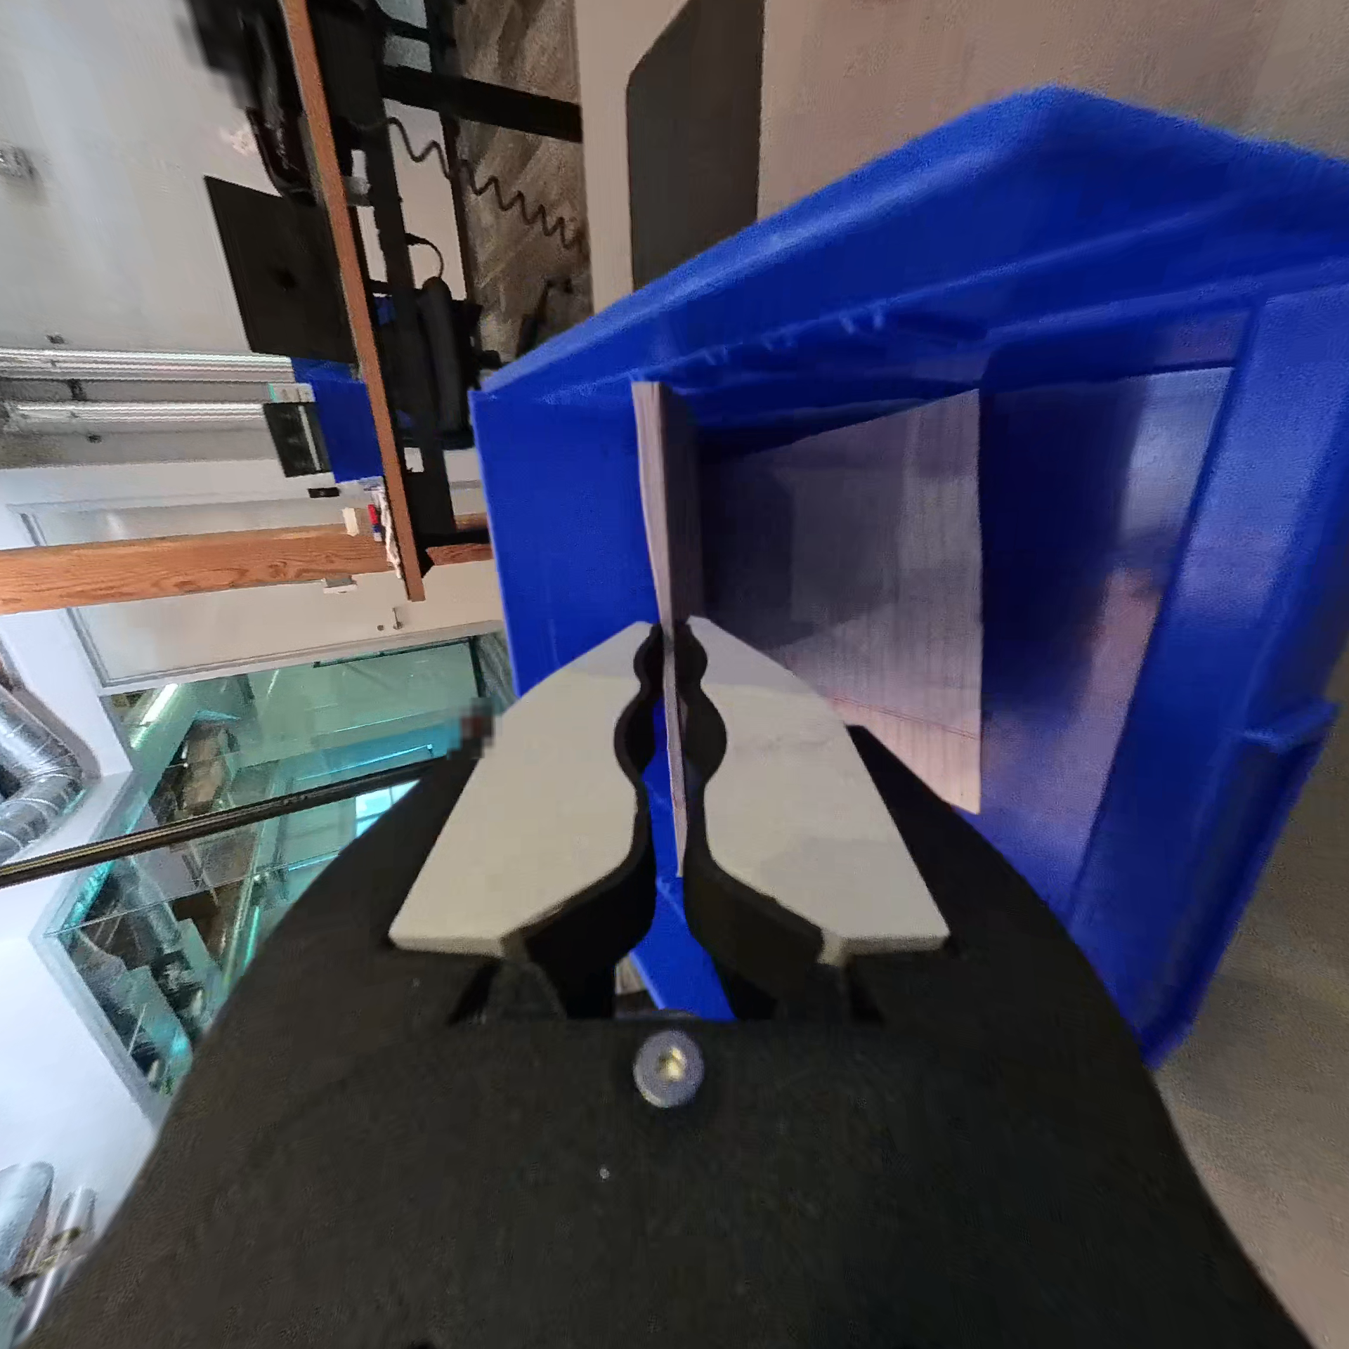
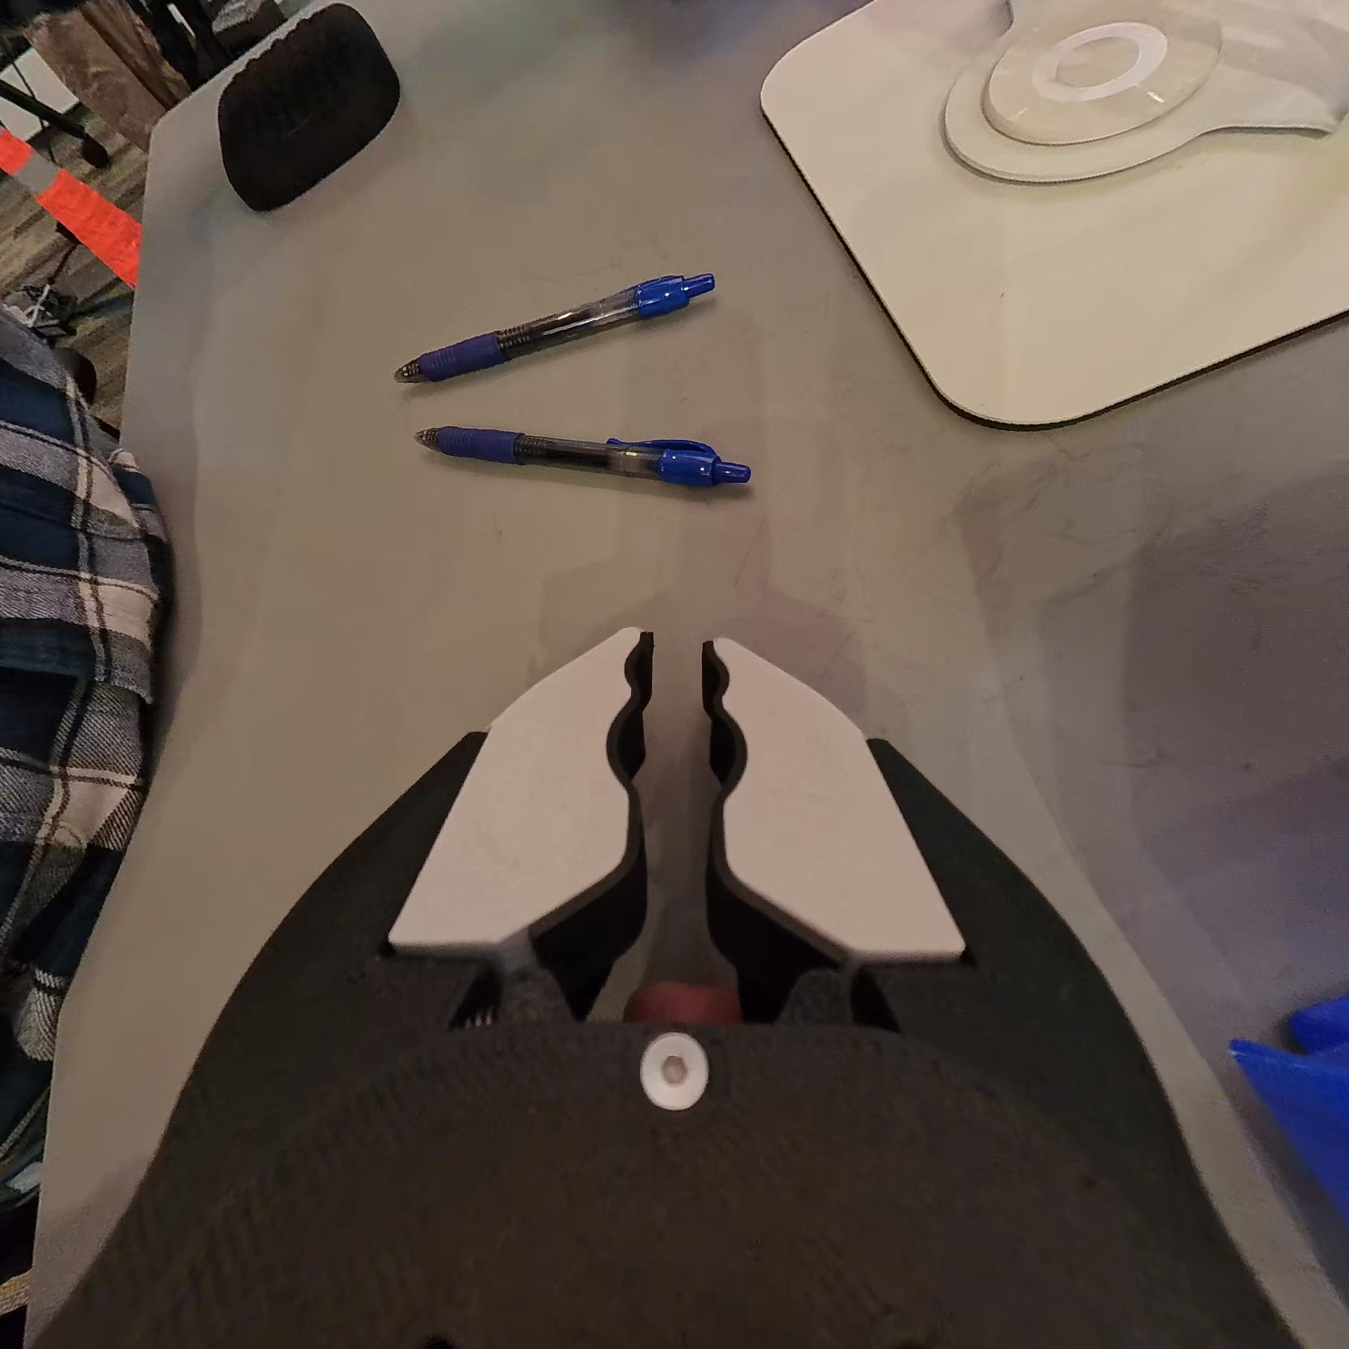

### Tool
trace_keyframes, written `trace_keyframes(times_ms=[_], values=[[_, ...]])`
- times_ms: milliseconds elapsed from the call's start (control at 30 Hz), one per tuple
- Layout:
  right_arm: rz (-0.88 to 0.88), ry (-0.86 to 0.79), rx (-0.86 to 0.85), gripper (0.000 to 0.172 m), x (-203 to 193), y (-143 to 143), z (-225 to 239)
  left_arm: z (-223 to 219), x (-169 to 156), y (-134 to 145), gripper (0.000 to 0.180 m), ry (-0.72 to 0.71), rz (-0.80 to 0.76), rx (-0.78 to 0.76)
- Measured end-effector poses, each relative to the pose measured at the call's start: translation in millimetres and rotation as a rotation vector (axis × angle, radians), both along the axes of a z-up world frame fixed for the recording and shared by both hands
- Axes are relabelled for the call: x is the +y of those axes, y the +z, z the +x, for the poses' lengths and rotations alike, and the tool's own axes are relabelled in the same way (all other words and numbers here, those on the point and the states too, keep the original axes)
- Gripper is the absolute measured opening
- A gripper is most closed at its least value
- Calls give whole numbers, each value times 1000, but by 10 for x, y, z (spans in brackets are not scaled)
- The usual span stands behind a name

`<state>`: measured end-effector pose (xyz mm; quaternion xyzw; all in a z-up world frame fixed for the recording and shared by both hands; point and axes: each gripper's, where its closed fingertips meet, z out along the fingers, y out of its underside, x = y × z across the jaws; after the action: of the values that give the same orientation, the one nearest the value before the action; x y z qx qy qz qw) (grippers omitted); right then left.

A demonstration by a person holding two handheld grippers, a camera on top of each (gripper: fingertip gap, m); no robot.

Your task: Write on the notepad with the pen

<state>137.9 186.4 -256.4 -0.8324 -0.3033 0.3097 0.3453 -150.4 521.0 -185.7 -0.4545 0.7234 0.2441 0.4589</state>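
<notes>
In the left wrist view my left gripper [image 1: 668, 629] is shut on a thin grey notepad [image 1: 660, 511], which I see edge-on. Both pads press on it. The notepad stands upright at the mouth of a blue bin [image 1: 949, 255]. A pale lined sheet [image 1: 876, 584] lies inside the bin beside it. In the right wrist view my right gripper [image 2: 677, 642] hovers over the grey table [image 2: 365, 657] with its jaws slightly apart and nothing between them. Two blue pens lie ahead of it, the nearer pen [image 2: 584, 456] and the farther pen [image 2: 555, 328], both apart from the fingers.
A white board [image 2: 1058, 255] carrying a clear round piece [image 2: 1095, 66] lies at the far right of the table. A black cushion-like object [image 2: 306, 102] sits at the far left. A plaid sleeve [image 2: 66, 657] is at the left edge. A corner of the blue bin [image 2: 1299, 1095] shows at the lower right. My hands' fingertips stand some 45 centimeters from each other.
</notes>
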Motion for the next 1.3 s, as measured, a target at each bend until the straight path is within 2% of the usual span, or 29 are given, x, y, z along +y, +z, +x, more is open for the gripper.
trace_keyframes(times_ms=[367,467,600,800,967,1100,1300], values=[[-1,3,-8,13,-4,-16,-4,-86,39,977,3,13,70,-117],[-1,4,-8,13,-4,-18,-4,-143,-50,1196,3,10,79,-120],[0,6,-13,13,-6,-26,-6,-278,-325,1407,3,-3,106,-130],[1,11,-34,12,-13,-51,-16,-426,-600,1348,3,2,149,-93],[0,6,-23,12,-6,-41,-11,-518,-1001,1329,3,3,141,-108],[-3,9,-28,12,-9,-52,-15,-540,-1549,1250,3,-38,102,-94],[-3,8,-31,12,-7,-56,-20,-343,-2483,866,2,-131,23,-91]])
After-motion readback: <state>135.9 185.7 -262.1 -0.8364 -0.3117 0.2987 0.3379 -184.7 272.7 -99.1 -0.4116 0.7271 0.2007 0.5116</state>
